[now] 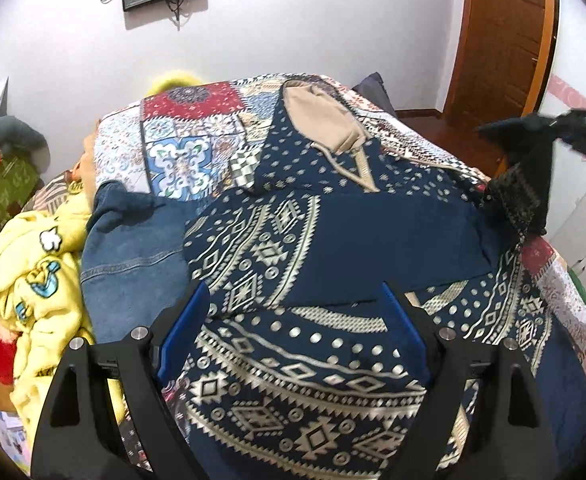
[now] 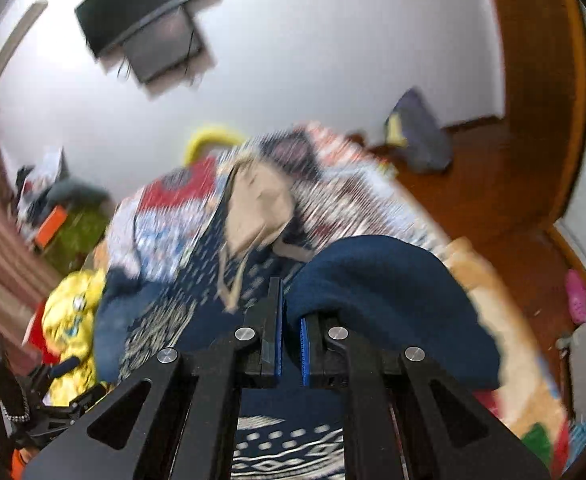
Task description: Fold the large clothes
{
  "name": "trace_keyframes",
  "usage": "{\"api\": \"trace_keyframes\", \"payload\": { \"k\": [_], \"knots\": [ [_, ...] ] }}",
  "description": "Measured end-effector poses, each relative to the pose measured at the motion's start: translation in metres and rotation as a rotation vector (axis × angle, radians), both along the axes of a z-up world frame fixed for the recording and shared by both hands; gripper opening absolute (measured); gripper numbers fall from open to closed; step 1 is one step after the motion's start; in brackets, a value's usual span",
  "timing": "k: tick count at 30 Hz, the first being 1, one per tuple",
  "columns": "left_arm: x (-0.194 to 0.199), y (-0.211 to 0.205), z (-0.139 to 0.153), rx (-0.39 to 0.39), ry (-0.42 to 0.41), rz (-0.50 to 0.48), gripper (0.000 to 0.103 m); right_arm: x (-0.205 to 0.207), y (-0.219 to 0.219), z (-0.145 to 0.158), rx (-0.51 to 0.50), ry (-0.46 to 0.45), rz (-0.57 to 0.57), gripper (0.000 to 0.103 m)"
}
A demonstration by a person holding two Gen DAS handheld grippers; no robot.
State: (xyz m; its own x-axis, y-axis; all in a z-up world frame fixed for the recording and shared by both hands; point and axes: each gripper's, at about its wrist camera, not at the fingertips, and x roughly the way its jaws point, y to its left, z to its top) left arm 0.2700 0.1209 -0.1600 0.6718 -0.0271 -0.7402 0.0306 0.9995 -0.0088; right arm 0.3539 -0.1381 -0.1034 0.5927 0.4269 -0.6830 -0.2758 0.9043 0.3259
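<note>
Hoodie point(image 1: 293, 240) lies lengthwise, hood point(image 1: 321, 120) pointing away.

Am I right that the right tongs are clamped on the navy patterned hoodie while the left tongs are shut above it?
Not quite: the left tongs are open above the navy patterned hoodie, as the left wrist view shows. The right tongs are indeed clamped on it.

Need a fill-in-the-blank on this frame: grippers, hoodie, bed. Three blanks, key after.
1. The right gripper is shut on the hoodie's plain ____ fabric.
2. The left gripper is ____, nothing between its pads.
3. The hoodie has a ____ hood lining.

Missing words: blue; open; beige
</note>
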Motion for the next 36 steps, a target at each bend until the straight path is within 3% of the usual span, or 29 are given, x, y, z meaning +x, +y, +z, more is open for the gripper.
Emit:
{"api": "trace_keyframes", "payload": {
  "k": [5,9,13,15,17,22,27,33,36],
  "knots": [
    [-0.010,0.014,-0.009,0.000,0.023,0.021,0.085,0.017,0.052,-0.073,-0.022,0.223,0.084,0.007],
    [-0.015,0.019,-0.018,0.016,0.049,0.027,0.085,0.014,0.062,-0.121,-0.025,0.358,0.104,0.010],
    [-0.014,0.015,-0.024,0.037,0.073,0.021,0.085,0.005,0.055,-0.132,-0.022,0.437,0.108,0.010],
    [-0.012,0.009,-0.024,0.041,0.077,0.012,0.085,0.000,0.046,-0.127,0.008,0.474,0.134,0.017],
    [-0.010,-0.001,-0.022,0.043,0.074,-0.006,0.085,-0.003,0.042,-0.118,0.011,0.496,0.159,0.033],
    [-0.001,-0.040,-0.007,0.042,0.048,-0.072,0.085,-0.026,0.017,-0.084,-0.064,0.386,0.199,0.037],
    [0.014,-0.099,0.018,0.073,-0.001,-0.174,0.085,-0.044,-0.032,-0.042,-0.143,0.216,0.128,0.038],
    [0.042,-0.180,0.032,0.079,-0.013,-0.324,0.086,-0.058,-0.107,-0.003,-0.211,0.019,-0.038,0.062],
    [0.057,-0.225,0.028,0.100,0.004,-0.406,0.086,-0.057,-0.132,-0.002,-0.244,-0.004,-0.133,0.068]
  ]
}}
